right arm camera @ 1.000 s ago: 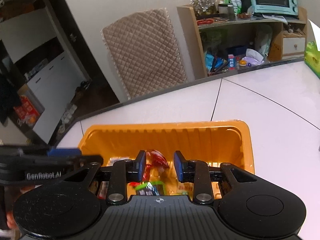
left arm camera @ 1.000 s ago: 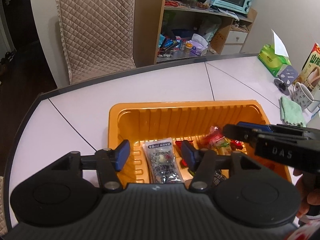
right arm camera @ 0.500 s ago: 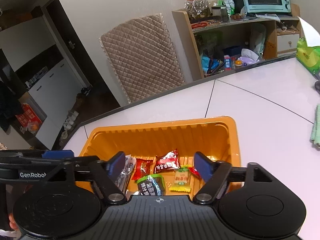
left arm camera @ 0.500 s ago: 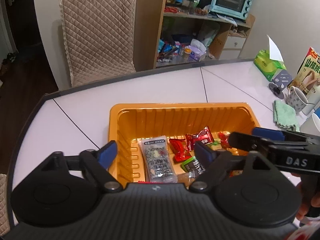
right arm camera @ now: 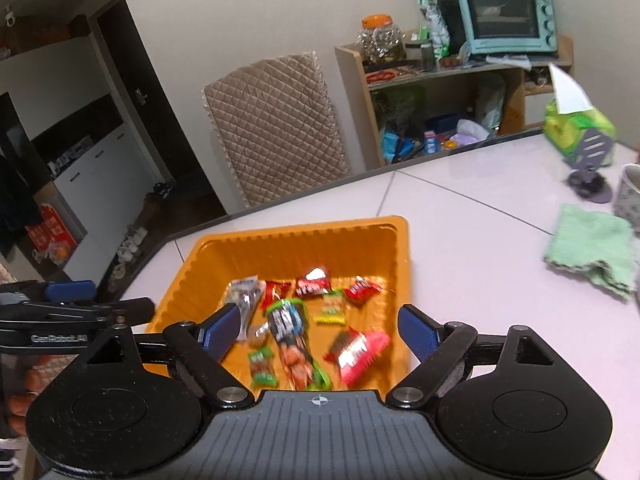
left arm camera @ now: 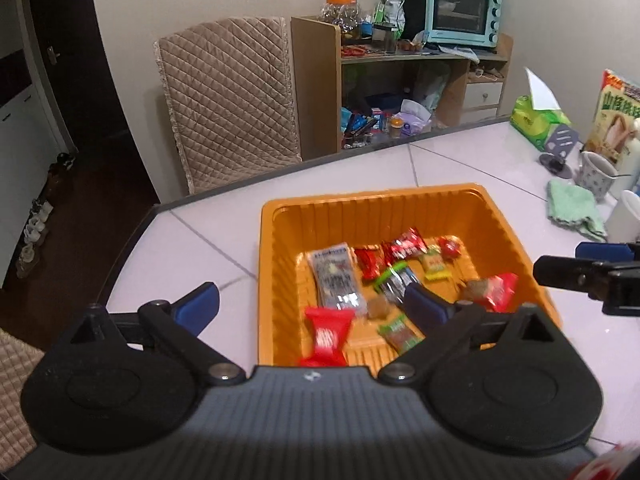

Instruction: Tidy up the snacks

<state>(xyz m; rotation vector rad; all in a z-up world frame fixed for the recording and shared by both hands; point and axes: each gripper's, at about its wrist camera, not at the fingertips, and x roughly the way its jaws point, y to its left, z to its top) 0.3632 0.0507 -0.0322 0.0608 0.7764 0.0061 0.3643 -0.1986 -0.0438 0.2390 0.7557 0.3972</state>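
Observation:
An orange tray (left arm camera: 360,200) on the white table holds several wrapped snacks, among them a silver packet (left arm camera: 336,276) and a blurred red candy (left arm camera: 328,336) near its front wall. My left gripper (left arm camera: 310,306) hangs above the tray's near left corner. Its jaws are opening wide and its pads touch nothing. My right gripper (right arm camera: 320,330) hovers over the tray's near end (right arm camera: 304,228), jaws also opening. A long colourful packet (right arm camera: 292,336) and a red pack (right arm camera: 356,352) lie in the tray below it, not gripped.
A green cloth (left arm camera: 574,208), a patterned mug (left arm camera: 596,172), a white cup (left arm camera: 624,216) and a green tissue box (left arm camera: 536,120) stand at the table's right. The table edge (left arm camera: 132,240) runs close on the left. A quilted chair (left arm camera: 228,100) is behind.
Both grippers have drawn back and up from the tray and their jaws have spread wide. More snacks, a red candy and a red pack among them, now lie in its near part.

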